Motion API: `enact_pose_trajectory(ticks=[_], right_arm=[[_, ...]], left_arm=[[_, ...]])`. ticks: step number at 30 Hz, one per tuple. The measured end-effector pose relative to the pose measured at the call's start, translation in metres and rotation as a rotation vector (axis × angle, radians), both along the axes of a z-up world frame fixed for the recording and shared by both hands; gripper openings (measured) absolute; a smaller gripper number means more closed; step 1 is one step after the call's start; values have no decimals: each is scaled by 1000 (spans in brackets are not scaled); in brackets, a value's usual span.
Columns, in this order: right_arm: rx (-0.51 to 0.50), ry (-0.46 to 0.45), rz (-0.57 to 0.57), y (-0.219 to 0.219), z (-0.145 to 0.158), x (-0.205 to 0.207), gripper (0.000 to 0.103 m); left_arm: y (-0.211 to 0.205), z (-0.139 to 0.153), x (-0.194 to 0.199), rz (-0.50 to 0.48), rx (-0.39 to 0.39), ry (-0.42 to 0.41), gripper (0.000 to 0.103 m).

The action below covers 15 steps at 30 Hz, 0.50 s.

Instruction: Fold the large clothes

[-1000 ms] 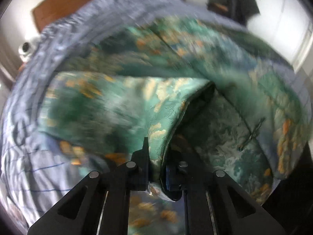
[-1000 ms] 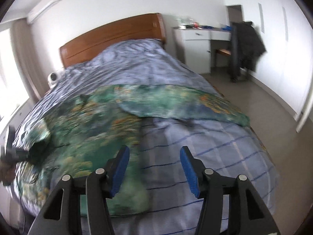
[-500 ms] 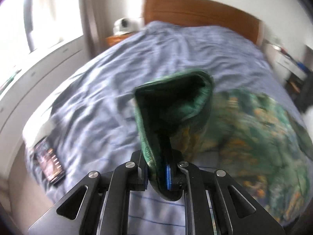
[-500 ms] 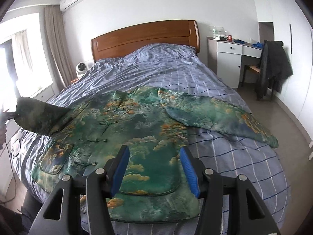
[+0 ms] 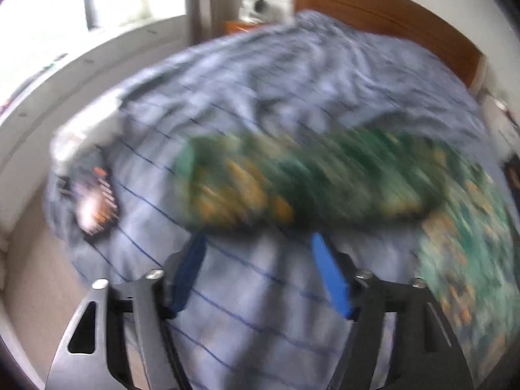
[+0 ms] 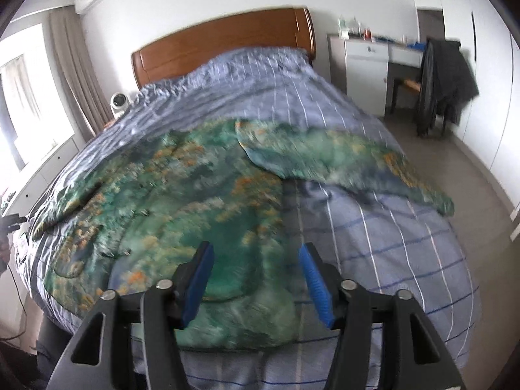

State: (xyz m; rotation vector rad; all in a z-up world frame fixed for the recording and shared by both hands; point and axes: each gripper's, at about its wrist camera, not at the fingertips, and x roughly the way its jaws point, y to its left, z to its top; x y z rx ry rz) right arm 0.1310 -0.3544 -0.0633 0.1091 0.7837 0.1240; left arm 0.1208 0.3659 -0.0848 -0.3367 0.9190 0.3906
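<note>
A large green floral jacket (image 6: 195, 201) lies spread face up on the blue checked bed cover (image 6: 390, 253). One sleeve (image 6: 341, 159) stretches to the right. The other sleeve (image 5: 292, 185) lies flat just beyond my left gripper (image 5: 258, 273), which is open and empty above the cover. My right gripper (image 6: 255, 281) is open and empty, hovering over the jacket's lower hem. The left wrist view is blurred by motion.
A wooden headboard (image 6: 227, 48) stands at the far end. A dark device (image 5: 94, 191) lies on the bed's left edge. A white desk (image 6: 367, 68) and a chair with a dark coat (image 6: 445, 81) stand at the right. A small fan (image 6: 118, 102) sits by the curtain.
My left gripper let go of the sleeve it was holding and opened; the sleeve now lies flat on the bed. My right gripper stayed open and moved closer to the jacket's hem.
</note>
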Motion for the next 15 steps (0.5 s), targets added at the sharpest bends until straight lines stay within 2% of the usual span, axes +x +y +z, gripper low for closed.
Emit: enact_pose_trajectory(ticks=[4,6,8,10,12,13,15], right_arm=[[110,114,38,-27,-29,16,64],[170,187,93,-33,-50,27,64],[195,235,136,-33,-70,36,64],[218,282,189,-28,-89,43,64],[249,322,241,-25,-104,50,64],[255,334,254,-24,-108,51,64],[245,356,270,-20,-116,54,64]], left_arm=[[-67,-24,-12,-249,-205,24,93],[-110,-43,-16,-358,-260,58,94],[-141,-57,-15,-423,-270,105,94],[-169,-73,-11,-482,-233,153,94],[-185,-84,-7,-505,-195,196,95],[-190,-89,-5,-512,-189,209,99],[-195,-96,-2,-512,-187,212,99]])
